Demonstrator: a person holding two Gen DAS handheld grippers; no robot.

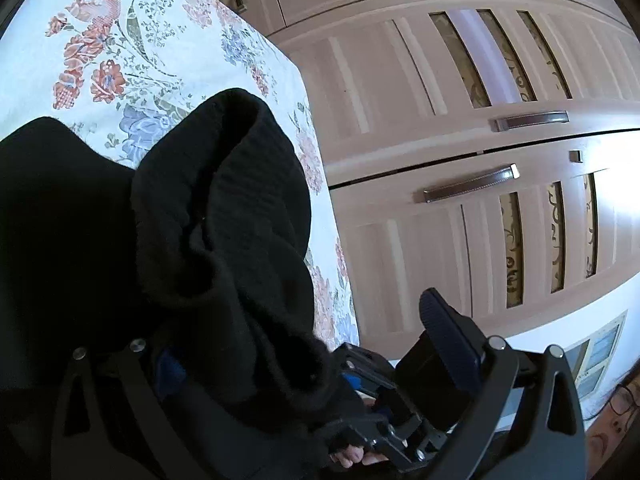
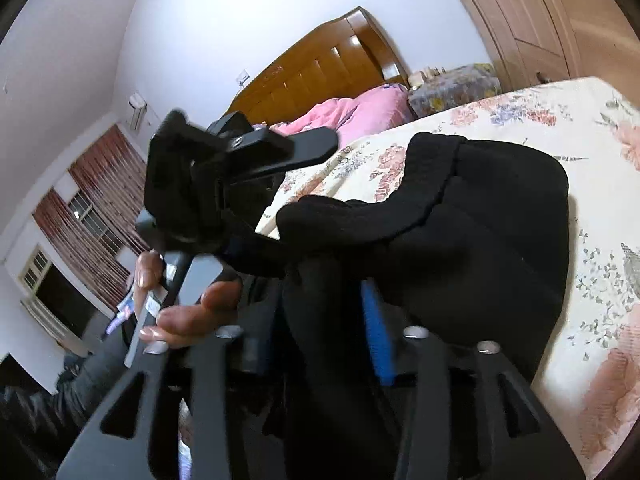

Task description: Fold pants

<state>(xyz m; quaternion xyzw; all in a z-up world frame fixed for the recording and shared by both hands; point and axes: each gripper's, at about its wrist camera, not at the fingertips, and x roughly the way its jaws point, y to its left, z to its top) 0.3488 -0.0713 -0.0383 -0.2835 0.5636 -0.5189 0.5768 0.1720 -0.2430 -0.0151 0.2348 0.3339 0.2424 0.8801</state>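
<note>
Pants (image 2: 480, 240) bunched between two grippers, fold not yet laid flat

Judging by the heap, the fold is partway: the black cloth is gathered near the bed edge and lifted in a hump, not smoothed into a neat stack. The next move probably calls for a firm pinch on one edge with each gripper, then carrying that edge across and setting it down flat without dragging the rest.

Right gripper (image 2: 308, 304), bottom centre of its own view: jaws about half apart, a thick fold of cloth standing between them. The blue pad (image 2: 376, 332) shows much of its face bare beside the cloth, so I judge the cloth is loose there, not clamped.

Left gripper (image 1: 296, 328), bottom of its own view: jaws wide. Cloth drapes over the finger at lower left and hides most of it; the finger (image 1: 452, 332) at lower right is bare and well apart from the cloth. Nothing is pinched.

In the right view a hand (image 2: 188, 316) at centre left holds the left gripper's handle.

Outward, the pants fill the left half of the left view, rising to a rounded ridge at centre. They rest on the floral bed (image 1: 100, 60), upper left, near its edge. A wardrobe (image 1: 480, 80) fills the right side.
</note>
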